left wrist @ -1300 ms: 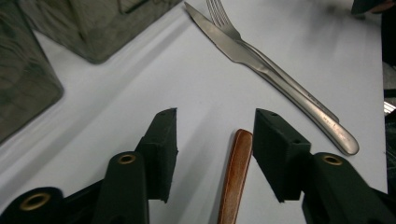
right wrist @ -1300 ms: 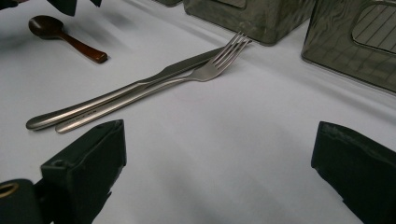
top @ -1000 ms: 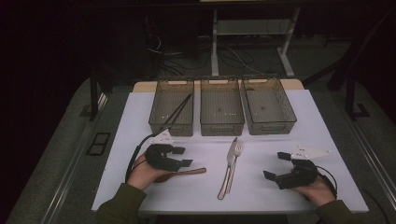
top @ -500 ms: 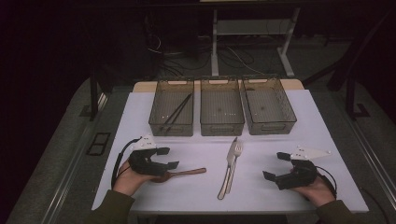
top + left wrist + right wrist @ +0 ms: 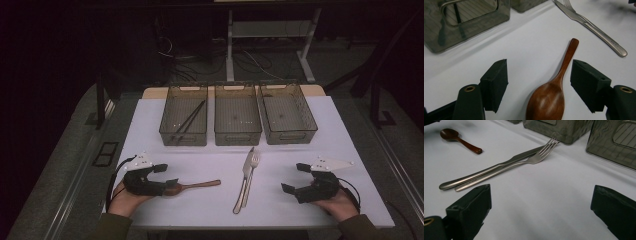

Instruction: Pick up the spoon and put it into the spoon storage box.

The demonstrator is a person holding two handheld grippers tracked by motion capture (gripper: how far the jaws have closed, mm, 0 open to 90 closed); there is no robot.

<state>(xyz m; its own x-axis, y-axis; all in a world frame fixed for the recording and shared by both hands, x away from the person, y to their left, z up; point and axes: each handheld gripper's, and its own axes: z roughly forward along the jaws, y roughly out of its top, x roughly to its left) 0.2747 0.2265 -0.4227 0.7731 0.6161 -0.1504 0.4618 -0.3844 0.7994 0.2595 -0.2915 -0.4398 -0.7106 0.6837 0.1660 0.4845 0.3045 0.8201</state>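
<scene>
Left gripper (image 5: pixel 539 82) sits low at the near left of the table (image 5: pixel 150 125), jaws spread with the bowl of the wooden spoon (image 5: pixel 549 100) lying between them, and neither pad is touching the wood. The jaws have just been opening, so the spoon rests free on the white surface, bowl toward the person, handle pointing away toward the middle. From above, the same gripper (image 5: pixel 167 176) stands at the bowl end of the spoon (image 5: pixel 192 186).

How will it handle? Looks light and stiff, a smooth glossy finish that could slide under the pads. The rounded bowl is a poor place to pinch; my call is the narrow neck just past the bowl, or mid-handle, where flat pads can close square across it.

Over on the right, the right gripper (image 5: pixel 295 177) rests near the table's front edge, jaws wide apart, nothing in them.

Mid-table, a knife (image 5: pixel 245 172) and fork (image 5: pixel 251 175) lie side by side, touching, well apart from the spoon. Farther back, three clear bins in a row: the left bin (image 5: pixel 183 137) has dark chopsticks (image 5: pixel 189 120) inside, the middle bin (image 5: pixel 238 135) and right bin (image 5: pixel 290 134) look empty.
</scene>
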